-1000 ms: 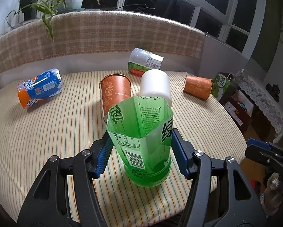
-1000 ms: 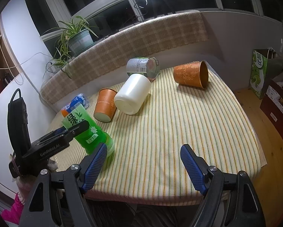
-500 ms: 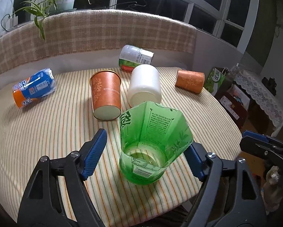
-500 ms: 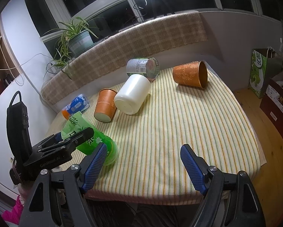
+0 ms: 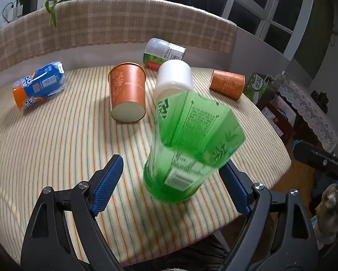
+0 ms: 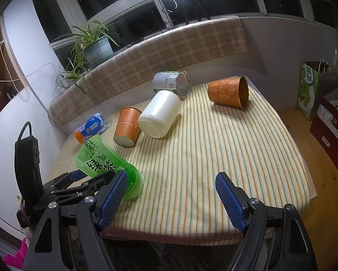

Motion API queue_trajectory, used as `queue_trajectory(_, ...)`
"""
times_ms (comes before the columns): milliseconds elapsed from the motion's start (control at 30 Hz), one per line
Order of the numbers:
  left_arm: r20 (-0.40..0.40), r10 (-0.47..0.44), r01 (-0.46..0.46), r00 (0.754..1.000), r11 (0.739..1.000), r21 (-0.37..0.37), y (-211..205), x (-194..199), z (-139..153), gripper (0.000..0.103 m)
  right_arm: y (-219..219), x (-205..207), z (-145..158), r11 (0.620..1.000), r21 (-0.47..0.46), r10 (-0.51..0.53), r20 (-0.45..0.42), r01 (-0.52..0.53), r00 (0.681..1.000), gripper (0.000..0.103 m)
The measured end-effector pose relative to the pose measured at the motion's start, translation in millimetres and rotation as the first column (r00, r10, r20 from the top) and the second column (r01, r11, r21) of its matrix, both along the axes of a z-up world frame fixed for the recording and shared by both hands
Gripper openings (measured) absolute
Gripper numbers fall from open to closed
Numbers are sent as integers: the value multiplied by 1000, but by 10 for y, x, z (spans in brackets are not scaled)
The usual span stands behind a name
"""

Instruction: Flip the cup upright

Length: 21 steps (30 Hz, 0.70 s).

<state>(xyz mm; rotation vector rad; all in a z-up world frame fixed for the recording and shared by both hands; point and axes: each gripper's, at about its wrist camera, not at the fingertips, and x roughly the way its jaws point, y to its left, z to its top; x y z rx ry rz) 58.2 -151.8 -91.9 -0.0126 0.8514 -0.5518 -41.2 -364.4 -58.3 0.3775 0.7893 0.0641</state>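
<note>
At the near edge of the striped table (image 5: 56,149) the green cup (image 5: 187,149) stands mouth up between the fingers of our left gripper (image 5: 171,180), though from the right wrist it (image 6: 108,162) looks tilted toward the back of the table. That gripper's jaws are spread wide, and as far as we can tell neither blue pad touches the cup. Our right gripper (image 6: 171,198) also stands wide open with nothing in it, hovering over the bare front of the table.

We judge the step in hand to be the release. To do it well we should draw the left gripper straight back along its own axis, keeping both pads clear of the thin wall, since a brush against such a light cup so near the table edge could tip it over or off. Only once it sits steady should we move to the next cup; the orange cup (image 5: 127,94), the white cup (image 5: 174,79) and the far orange cup (image 5: 227,84) all lie on their sides.

A second ago the left pads were pressed against the cup's sides. Half a second ago they had parted, and now they sit wider and farther back, while the cup appears to lean more. The right gripper has barely shifted.
</note>
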Motion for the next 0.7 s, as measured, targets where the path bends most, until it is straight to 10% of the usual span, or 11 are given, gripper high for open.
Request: queue_trajectory(700,44,93,-91,995,995,-42,541,-346,-34,90,348,-25,86,996,-75,48,125,-39,991,82)
